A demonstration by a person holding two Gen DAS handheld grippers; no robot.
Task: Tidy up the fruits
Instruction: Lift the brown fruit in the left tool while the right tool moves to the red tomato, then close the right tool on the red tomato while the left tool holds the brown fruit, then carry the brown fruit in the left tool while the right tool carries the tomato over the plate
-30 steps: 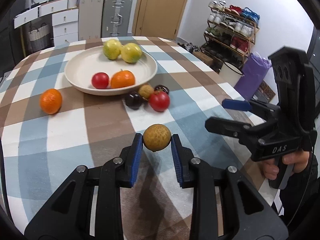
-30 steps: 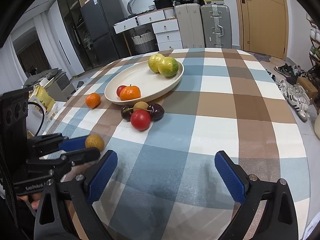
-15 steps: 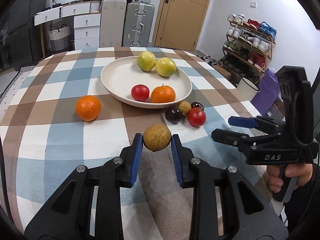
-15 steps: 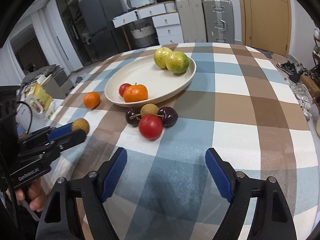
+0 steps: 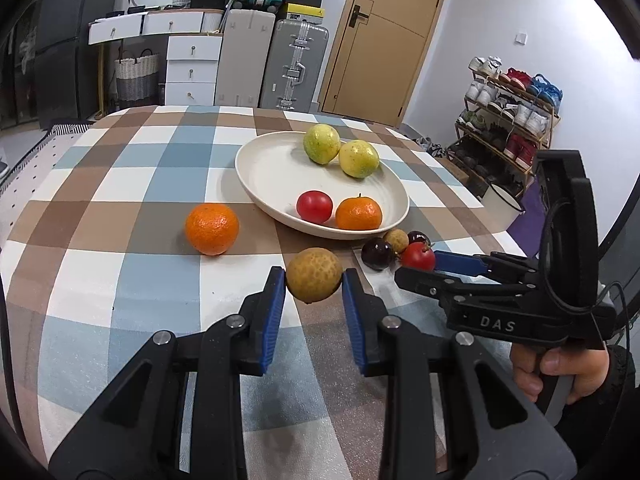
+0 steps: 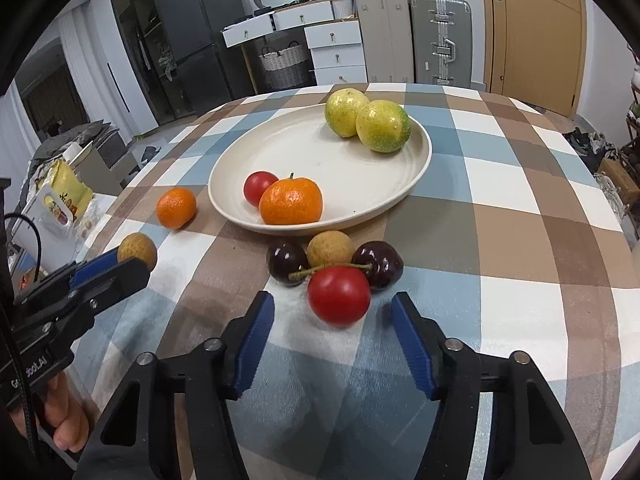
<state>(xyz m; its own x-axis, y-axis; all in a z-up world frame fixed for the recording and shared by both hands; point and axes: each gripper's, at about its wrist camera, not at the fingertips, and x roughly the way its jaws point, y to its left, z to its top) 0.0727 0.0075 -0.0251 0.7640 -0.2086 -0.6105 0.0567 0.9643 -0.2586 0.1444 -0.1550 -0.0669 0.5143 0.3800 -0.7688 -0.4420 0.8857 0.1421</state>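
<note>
My left gripper [image 5: 314, 294] is shut on a tan longan [image 5: 314, 275] and holds it above the checked tablecloth; it also shows in the right wrist view [image 6: 137, 251]. My right gripper [image 6: 333, 322] is open, its jaws standing just short of a red cherry tomato [image 6: 339, 295]. Behind the tomato lie two dark cherries [image 6: 378, 262] and a second longan [image 6: 330, 249]. The cream plate [image 6: 416, 176] holds two yellow-green citrus [image 6: 382, 126], a tangerine [image 6: 291, 201] and a red tomato [image 6: 259, 186]. A loose orange [image 5: 212, 228] lies left of the plate.
The round table [image 5: 132, 160] drops off at its edges on all sides. Suitcases [image 5: 298, 68] and white drawers stand behind it. A shoe rack [image 5: 508, 108] stands at the right. A white bag with snacks [image 6: 60, 204] lies beyond the table's left edge.
Both grippers have moved forward toward the plate. The right gripper has narrowed and come up close to the red cherry tomato. The left gripper still holds the longan.
</note>
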